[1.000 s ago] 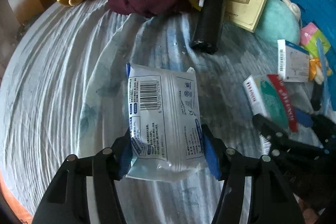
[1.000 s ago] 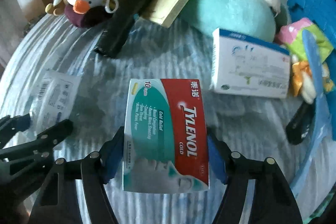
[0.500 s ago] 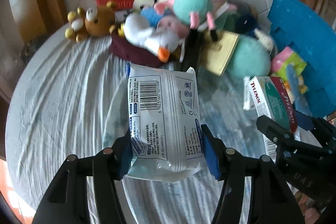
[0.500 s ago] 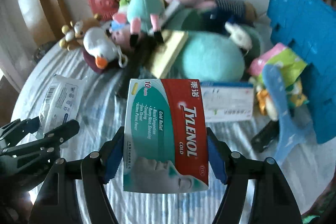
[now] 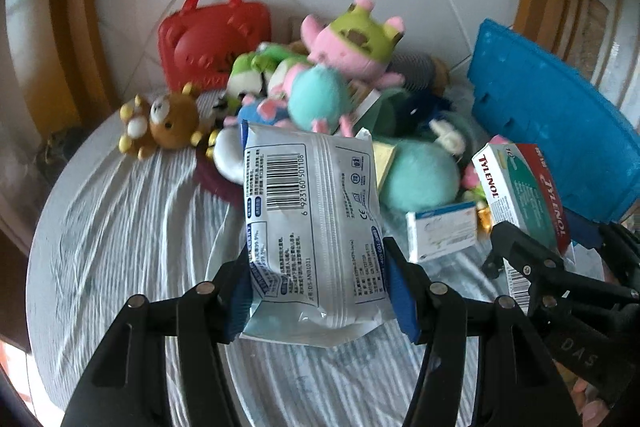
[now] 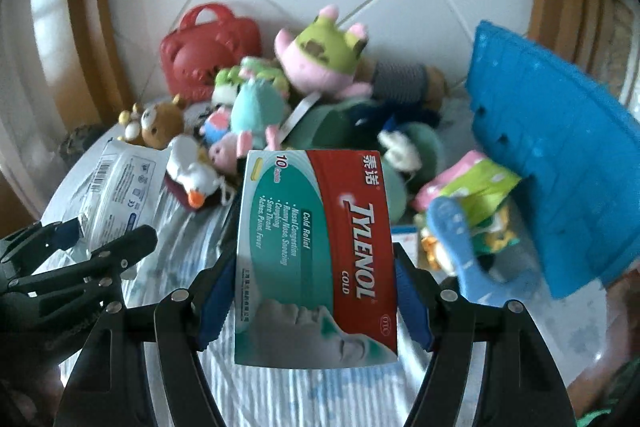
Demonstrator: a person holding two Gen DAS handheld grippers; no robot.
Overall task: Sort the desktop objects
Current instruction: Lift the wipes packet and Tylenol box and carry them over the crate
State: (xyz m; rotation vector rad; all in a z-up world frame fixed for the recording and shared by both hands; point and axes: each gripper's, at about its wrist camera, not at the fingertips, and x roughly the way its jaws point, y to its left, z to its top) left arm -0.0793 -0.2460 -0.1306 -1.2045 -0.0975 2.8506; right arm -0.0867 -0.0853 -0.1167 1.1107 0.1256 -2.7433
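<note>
Gripping a white plastic wipes packet with a barcode (image 5: pixel 312 227) between its blue pads, the left tool (image 5: pixel 316 287) is holding it above the striped-cloth tabletop (image 5: pixel 120 227). Beside it, the right tool (image 6: pixel 316 295) is clamping a red-and-teal Tylenol carton (image 6: pixel 320 255), also off the cloth. Only the left view is showing a small white-and-blue box (image 5: pixel 442 233) fully; both tools are tilting downward toward the plush toy heap (image 6: pixel 280 95).

White pouch (image 5: pixel 316 227), Tylenol box (image 6: pixel 320 251), aloft
</note>
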